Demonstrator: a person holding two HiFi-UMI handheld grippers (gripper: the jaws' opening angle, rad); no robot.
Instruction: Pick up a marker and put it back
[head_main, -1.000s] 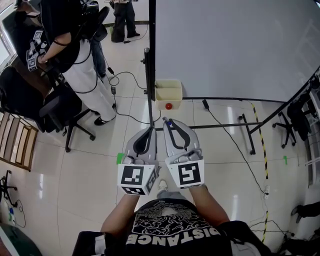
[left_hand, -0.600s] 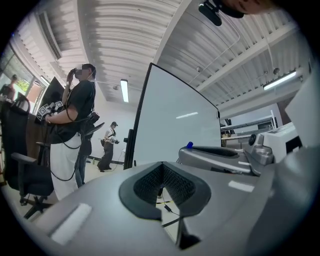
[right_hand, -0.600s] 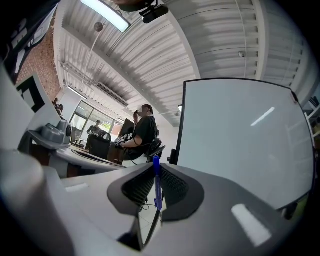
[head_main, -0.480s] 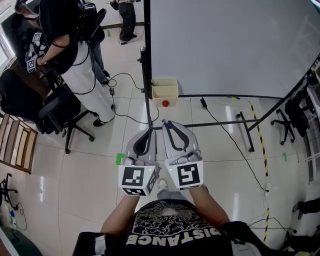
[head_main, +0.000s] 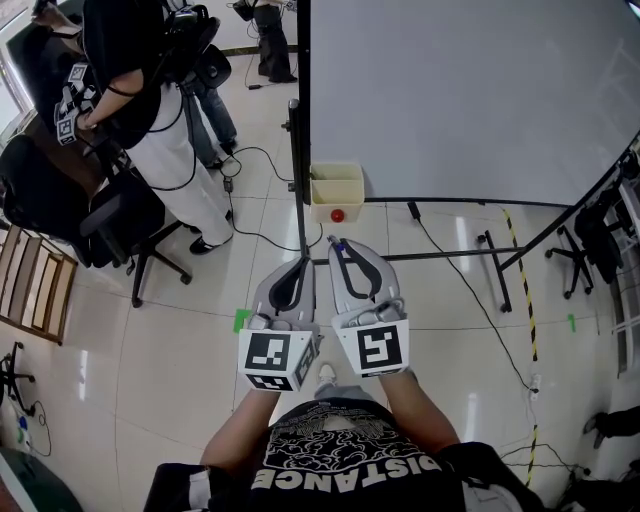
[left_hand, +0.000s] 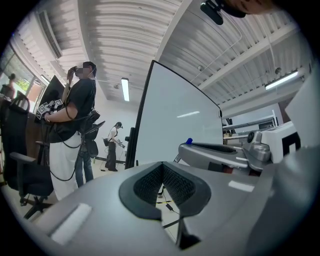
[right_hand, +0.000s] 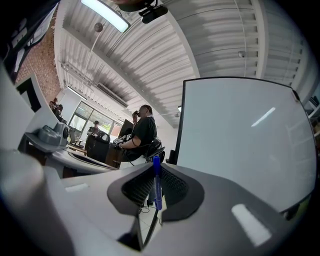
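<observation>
Right gripper view shows the right gripper (right_hand: 156, 169) clamped on a blue marker (right_hand: 157, 192). The pen stands upright between the two dark pads, its top poking just above the jaw tips and its lower end hanging in the gap below them. Straight ahead of those jaws, filling the space to their right, is a whiteboard (right_hand: 235, 130).

From above, in the head view, the right gripper (head_main: 335, 244) is held out in front of the person wearing the rig, and the marker (head_main: 339, 243) is only a small blue spot at its tip. The left gripper (head_main: 303, 262) sits just beside it, nearly touching. Its jaws are pressed together at the tips with nothing between them, as the left gripper view confirms (left_hand: 162, 165).

Beyond both tips, at the foot of the whiteboard (head_main: 470, 100), a pale yellow tray (head_main: 336, 187) hangs on the stand, with a red ball (head_main: 338, 214) at its near side. Off to the left of the left gripper, well apart, a bystander (head_main: 150, 100) stands by a black office chair (head_main: 120, 215).
</observation>
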